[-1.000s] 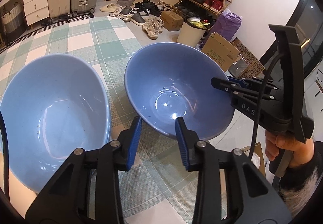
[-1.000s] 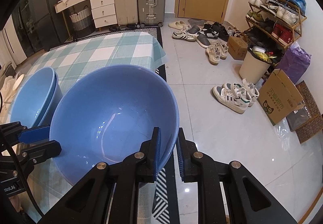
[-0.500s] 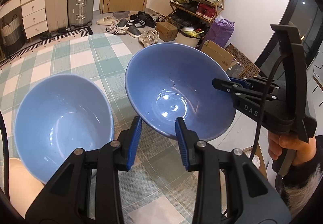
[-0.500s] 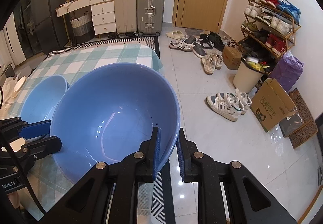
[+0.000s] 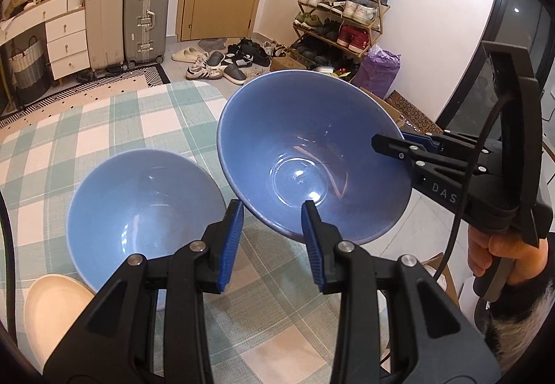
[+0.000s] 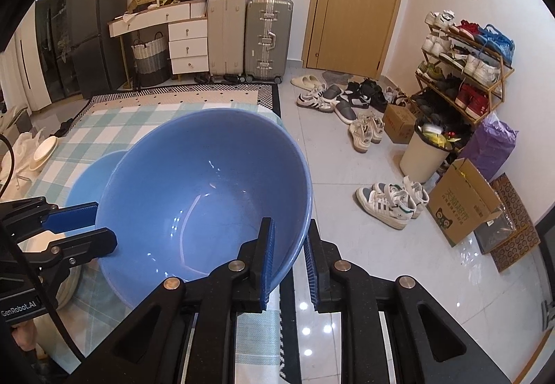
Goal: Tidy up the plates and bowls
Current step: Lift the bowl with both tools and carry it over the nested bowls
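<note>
We hold a blue bowl point(image 5: 312, 158) up above the worktop point(image 5: 104, 127), which is covered with a green and white checked cloth. Our right tool point(image 6: 289, 259) pinches the bowl's rim: one blue pad sits inside the wall and the other outside, pressed onto it. In the left wrist view, that same tool reaches in from the right and grips the bowl's right edge, with our right hand point(image 5: 503, 255) wrapped around its handle below.

Our left tool point(image 5: 272, 242) has its pads a little apart. The bowl's near rim lies in the line of that gap, but from this view we cannot tell whether the pads touch it; nothing is clearly clamped between them. In the right wrist view, the left tool's fingers point(image 6: 73, 210) lie at the bowl's left edge.

A second blue bowl point(image 5: 145, 214) rests upright on the cloth, to the left of the raised one. A cream plate point(image 5: 55, 307) lies just beside it, at the near left corner. More pale dishes point(image 6: 45, 150) sit at the far left edge of the worktop in the right wrist view.
</note>
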Demonstrator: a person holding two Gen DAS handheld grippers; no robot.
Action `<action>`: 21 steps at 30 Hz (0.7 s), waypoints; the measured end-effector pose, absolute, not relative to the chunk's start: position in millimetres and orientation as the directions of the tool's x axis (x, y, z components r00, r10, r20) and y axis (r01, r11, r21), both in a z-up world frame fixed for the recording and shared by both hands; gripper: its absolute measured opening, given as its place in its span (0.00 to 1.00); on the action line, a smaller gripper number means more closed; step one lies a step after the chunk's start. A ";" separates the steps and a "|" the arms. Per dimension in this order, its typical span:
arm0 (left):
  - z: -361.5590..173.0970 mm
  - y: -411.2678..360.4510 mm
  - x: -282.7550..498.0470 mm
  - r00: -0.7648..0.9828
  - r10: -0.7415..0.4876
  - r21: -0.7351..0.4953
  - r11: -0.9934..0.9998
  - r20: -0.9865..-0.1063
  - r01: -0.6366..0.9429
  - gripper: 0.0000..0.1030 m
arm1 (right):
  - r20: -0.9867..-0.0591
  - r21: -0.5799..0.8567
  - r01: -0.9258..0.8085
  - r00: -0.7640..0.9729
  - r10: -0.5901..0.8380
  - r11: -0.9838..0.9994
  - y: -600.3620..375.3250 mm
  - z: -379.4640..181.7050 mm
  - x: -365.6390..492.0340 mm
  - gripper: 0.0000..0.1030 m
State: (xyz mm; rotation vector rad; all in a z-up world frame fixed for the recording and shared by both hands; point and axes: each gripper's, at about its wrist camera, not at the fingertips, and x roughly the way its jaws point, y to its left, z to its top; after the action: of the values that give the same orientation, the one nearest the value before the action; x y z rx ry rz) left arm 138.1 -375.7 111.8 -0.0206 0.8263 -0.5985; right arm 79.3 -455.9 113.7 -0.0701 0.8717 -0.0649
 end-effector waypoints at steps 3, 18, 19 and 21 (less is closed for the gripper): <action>121.6 -366.3 132.7 0.539 -0.503 -0.234 0.840 -0.675 0.490 0.30 | -0.754 -0.092 0.021 0.651 -0.083 0.996 -447.4 123.0 76.8 0.17; 161.5 -310.5 102.1 0.601 -0.479 -0.208 0.861 -0.640 0.464 0.30 | -0.720 -0.099 -0.017 0.691 -0.059 0.995 -399.0 157.5 71.5 0.17; 163.0 -307.2 101.3 0.604 -0.475 -0.206 0.863 -0.640 0.461 0.30 | -0.720 -0.097 -0.022 0.692 -0.055 0.995 -394.8 158.3 72.1 0.17; 166.5 -298.7 97.8 0.611 -0.469 -0.202 0.867 -0.638 0.454 0.30 | -0.719 -0.098 -0.031 0.693 -0.050 0.995 -386.0 160.5 73.5 0.17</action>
State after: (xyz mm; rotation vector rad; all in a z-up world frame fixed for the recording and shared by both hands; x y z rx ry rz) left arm 97.8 -298.7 166.5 -0.0209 0.7420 -0.5328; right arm 73.5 -386.0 160.5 -0.1056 0.8053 -0.0106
